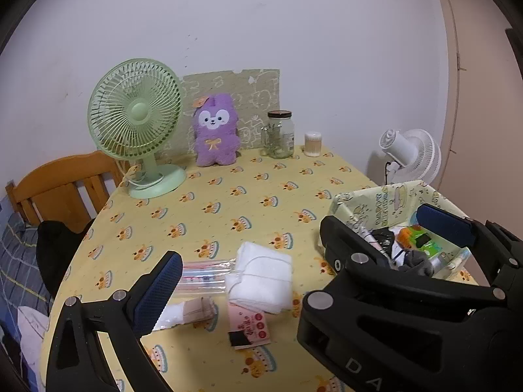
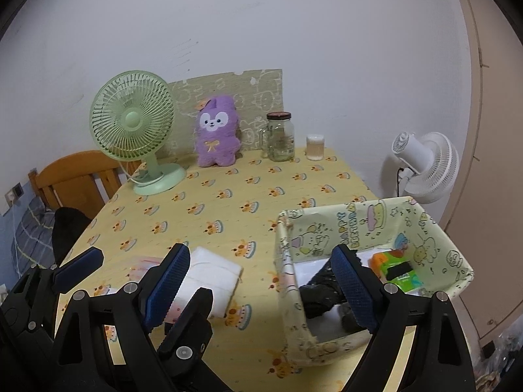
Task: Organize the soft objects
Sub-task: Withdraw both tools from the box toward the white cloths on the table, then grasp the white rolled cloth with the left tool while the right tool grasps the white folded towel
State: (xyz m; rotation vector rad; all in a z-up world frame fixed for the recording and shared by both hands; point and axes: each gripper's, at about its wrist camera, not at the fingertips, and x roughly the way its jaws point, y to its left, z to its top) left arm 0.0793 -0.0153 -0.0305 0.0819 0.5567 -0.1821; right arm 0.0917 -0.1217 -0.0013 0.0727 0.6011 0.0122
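Lower left of the left wrist view: left tool [image 1: 294,261] spread wide, gripping nothing, hovering over the folded white cloth [image 1: 261,274] on the worktop [image 1: 228,202], likely lined up for a pick. Centre-bottom of the right wrist view: right tool [image 2: 261,287] equally agape and empty. Lower right: patterned fabric bin [image 2: 421,225], already holding dark soft items, probably the drop-off.

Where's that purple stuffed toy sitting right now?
In both views the purple plush toy stands at the table's far edge against the wall, between the green fan and the glass jar.
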